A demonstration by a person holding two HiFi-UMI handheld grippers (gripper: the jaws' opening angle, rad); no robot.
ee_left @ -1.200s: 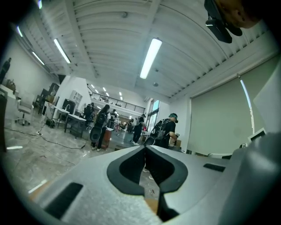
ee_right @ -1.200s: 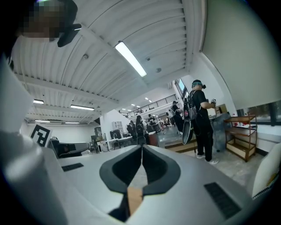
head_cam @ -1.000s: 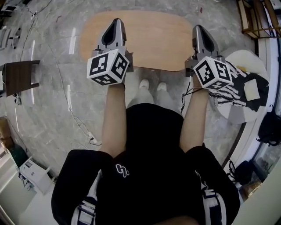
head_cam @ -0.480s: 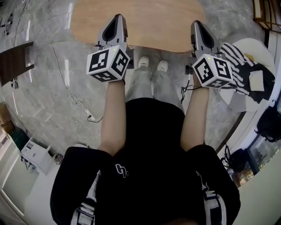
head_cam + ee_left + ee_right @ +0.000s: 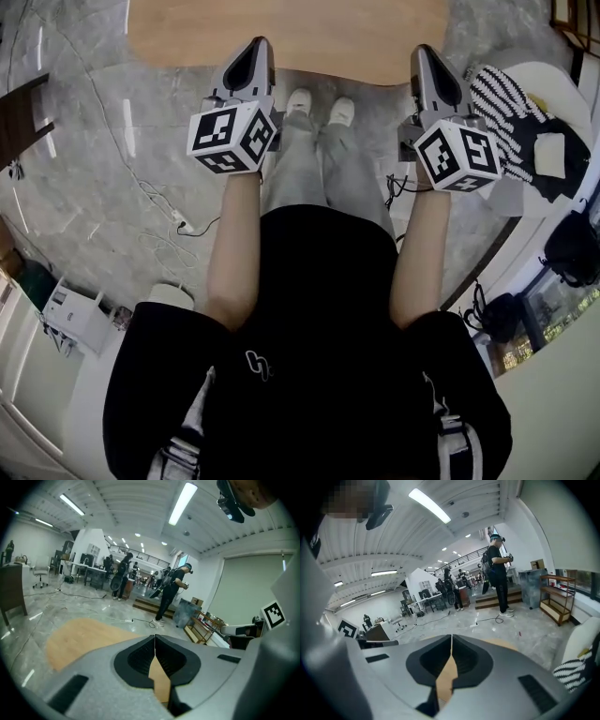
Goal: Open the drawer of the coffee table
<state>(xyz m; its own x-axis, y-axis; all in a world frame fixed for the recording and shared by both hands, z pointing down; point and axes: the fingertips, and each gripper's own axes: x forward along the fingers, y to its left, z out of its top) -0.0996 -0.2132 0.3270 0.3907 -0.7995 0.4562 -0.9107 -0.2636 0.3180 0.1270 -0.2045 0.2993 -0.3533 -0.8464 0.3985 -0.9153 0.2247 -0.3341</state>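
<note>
The coffee table (image 5: 291, 33) has a light wooden oval top and lies at the upper edge of the head view; no drawer shows in any view. My left gripper (image 5: 257, 45) hangs over the table's near edge, jaws shut with nothing between them. To its right, my right gripper (image 5: 424, 52) is also shut and empty, just off the table's near right corner. In the left gripper view the shut left gripper (image 5: 155, 638) points across the table top (image 5: 79, 634). In the right gripper view only a sliver of the table top (image 5: 502, 643) shows past the shut right gripper (image 5: 451, 640).
A white round seat with a striped cloth (image 5: 506, 94) stands right of the table, a black bag (image 5: 572, 248) below it. A cable with a power strip (image 5: 178, 220) crosses the marble floor at left, near a dark chair (image 5: 19, 122). People (image 5: 171, 592) stand far off.
Both grippers have sunk and tipped downward, still shut. In the head view the table has slid up toward the top edge, and the person's legs and shoes now show between the grippers.
</note>
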